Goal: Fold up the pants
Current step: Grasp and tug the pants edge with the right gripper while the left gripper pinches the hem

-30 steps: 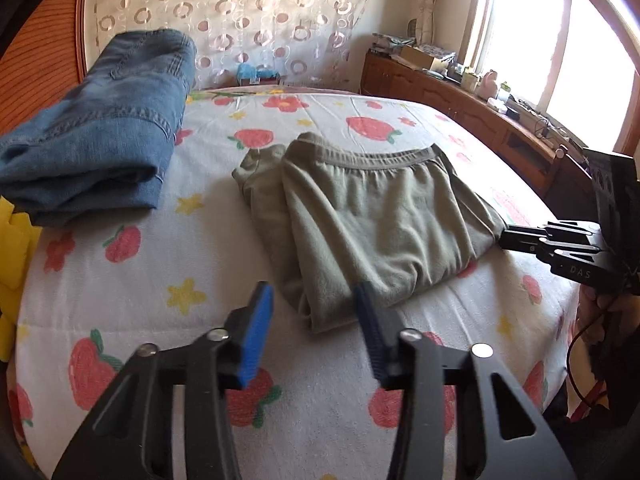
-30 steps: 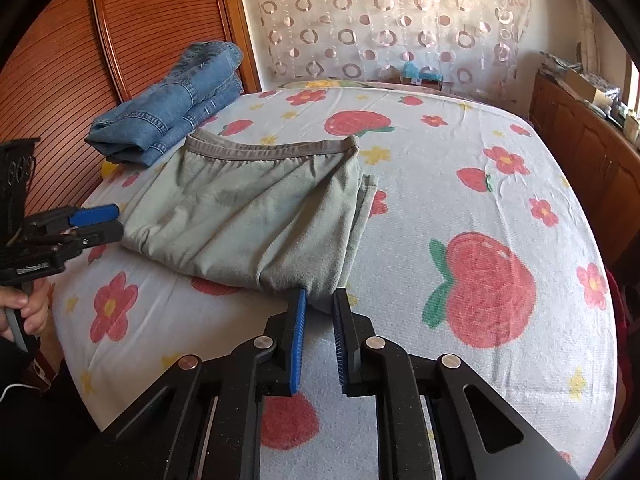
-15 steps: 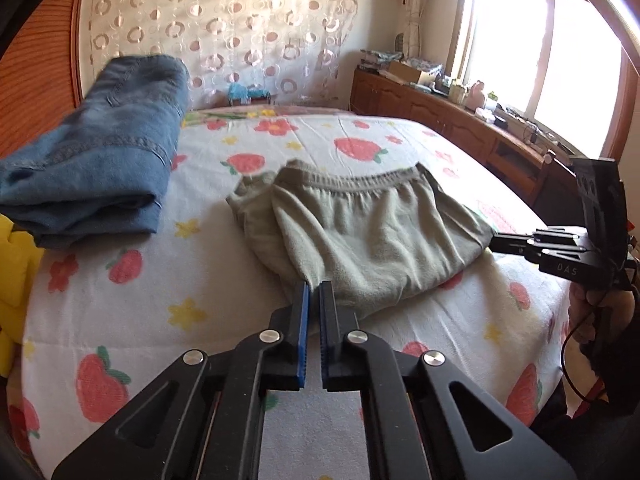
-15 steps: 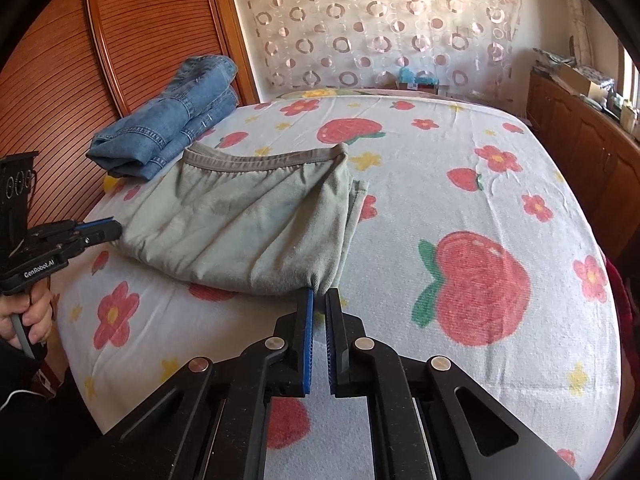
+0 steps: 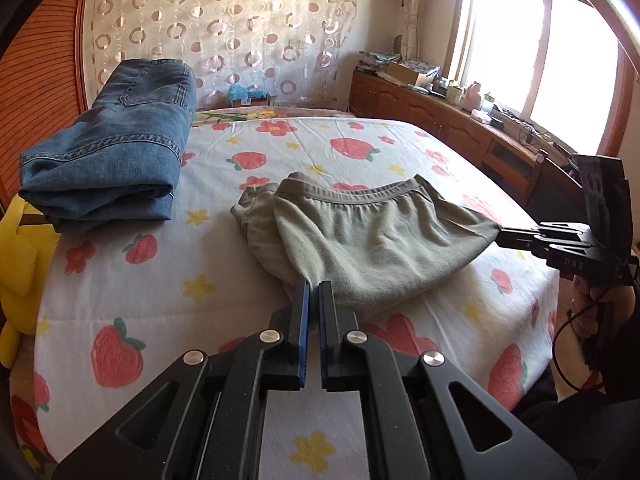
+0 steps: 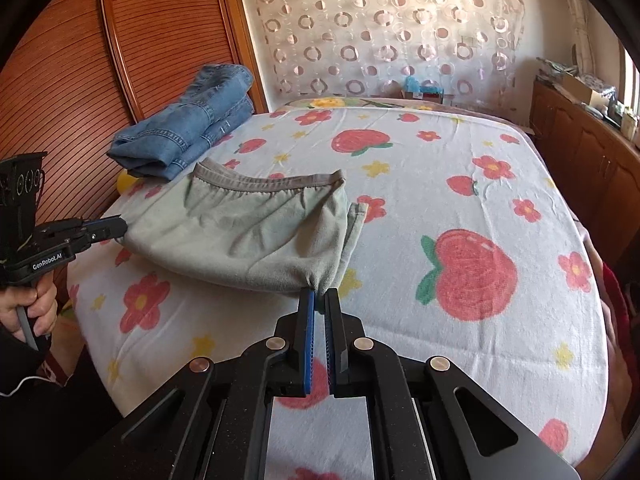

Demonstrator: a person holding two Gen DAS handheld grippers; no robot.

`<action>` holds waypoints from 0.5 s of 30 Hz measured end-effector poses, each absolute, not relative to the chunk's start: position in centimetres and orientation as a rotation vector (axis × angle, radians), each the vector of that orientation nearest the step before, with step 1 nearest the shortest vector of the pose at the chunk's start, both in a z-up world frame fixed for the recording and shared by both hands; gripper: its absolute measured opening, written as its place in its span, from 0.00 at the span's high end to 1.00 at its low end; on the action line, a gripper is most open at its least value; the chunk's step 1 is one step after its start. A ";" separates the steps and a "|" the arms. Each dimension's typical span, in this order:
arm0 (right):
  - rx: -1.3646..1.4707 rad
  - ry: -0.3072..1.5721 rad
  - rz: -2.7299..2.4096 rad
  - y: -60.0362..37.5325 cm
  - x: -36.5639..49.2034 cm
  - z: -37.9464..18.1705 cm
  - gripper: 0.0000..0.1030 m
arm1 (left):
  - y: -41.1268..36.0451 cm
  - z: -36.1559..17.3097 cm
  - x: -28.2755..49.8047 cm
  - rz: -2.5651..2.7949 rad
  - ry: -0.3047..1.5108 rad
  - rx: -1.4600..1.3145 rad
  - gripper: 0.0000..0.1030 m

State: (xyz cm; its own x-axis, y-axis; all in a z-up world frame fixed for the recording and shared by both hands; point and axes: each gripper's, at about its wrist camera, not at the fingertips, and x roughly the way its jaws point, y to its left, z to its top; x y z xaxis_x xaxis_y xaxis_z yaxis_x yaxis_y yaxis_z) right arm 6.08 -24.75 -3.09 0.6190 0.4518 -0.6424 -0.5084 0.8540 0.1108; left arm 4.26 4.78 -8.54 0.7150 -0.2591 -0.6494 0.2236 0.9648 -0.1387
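White fruit-print bedsheet (image 5: 248,248), wooden wardrobe (image 6: 80,60), both grippers (image 5: 313,286) (image 6: 319,292) pinching green pants (image 5: 372,236) corners

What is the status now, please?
Left gripper and right gripper both shut on near corners of green pants, near edge lifted. Folded jeans lie apart. Nothing blocks.

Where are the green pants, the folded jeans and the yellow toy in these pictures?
green pants (image 5: 372,236), left wrist view, on the middle of the cloth.
folded jeans (image 5: 116,148), left wrist view, on the top layer of denim.
yellow toy (image 5: 20,256), left wrist view, on its body at the bed's edge.
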 end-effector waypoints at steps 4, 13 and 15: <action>-0.086 0.714 0.564 -25.2 4.8 -2.7 0.96 | 4.3 -8.1 3.1 -0.283 0.733 -0.033 0.95; -0.077 0.721 0.577 -26.0 2.6 -2.2 0.96 | 4.2 -8.3 2.1 -0.276 0.752 -0.015 0.95; -0.076 0.725 0.578 -26.1 2.6 -2.3 0.96 | 4.1 -8.5 2.2 -0.267 0.759 -0.014 0.95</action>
